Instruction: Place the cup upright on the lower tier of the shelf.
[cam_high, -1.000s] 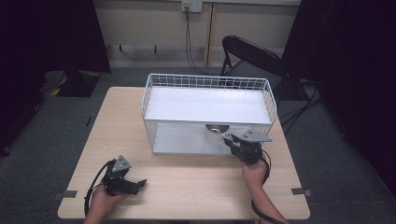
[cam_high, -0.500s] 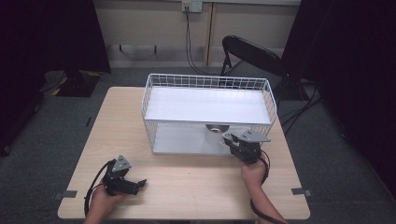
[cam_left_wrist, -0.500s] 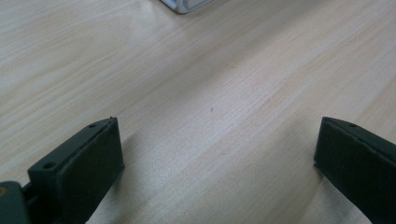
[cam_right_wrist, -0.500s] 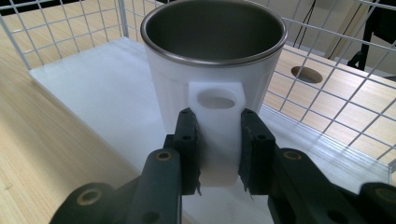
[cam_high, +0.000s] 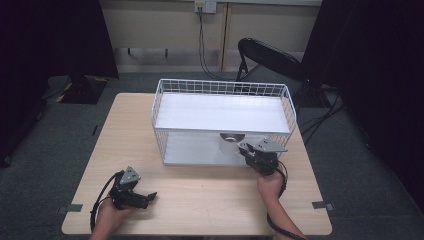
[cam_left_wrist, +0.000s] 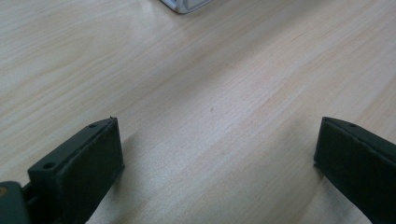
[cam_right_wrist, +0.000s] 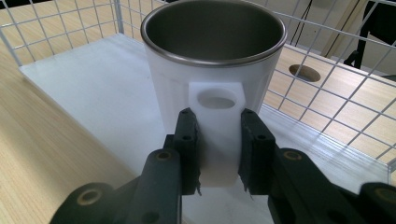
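A white cup (cam_right_wrist: 215, 60) with a steel inside stands upright on the white floor of a wire basket (cam_right_wrist: 327, 107). My right gripper (cam_right_wrist: 218, 154) is shut on the cup's flat white handle (cam_right_wrist: 215, 100), one pad on each side. From above, the cup (cam_high: 231, 137) sits at the basket's (cam_high: 165, 95) near edge, right of its middle, with the right gripper (cam_high: 250, 152) just in front of it. My left gripper (cam_high: 146, 198) lies low over the table's near left part, far from the basket. Its jaws stand wide apart over bare wood, so the left gripper (cam_left_wrist: 217, 154) is open and holds nothing.
The light wooden table (cam_high: 210, 200) carries the basket at its far middle. A corner of the basket (cam_left_wrist: 184, 4) shows ahead of the left gripper. A black folding chair (cam_high: 270, 57) stands behind the table. Cables trail from both grippers toward the near edge.
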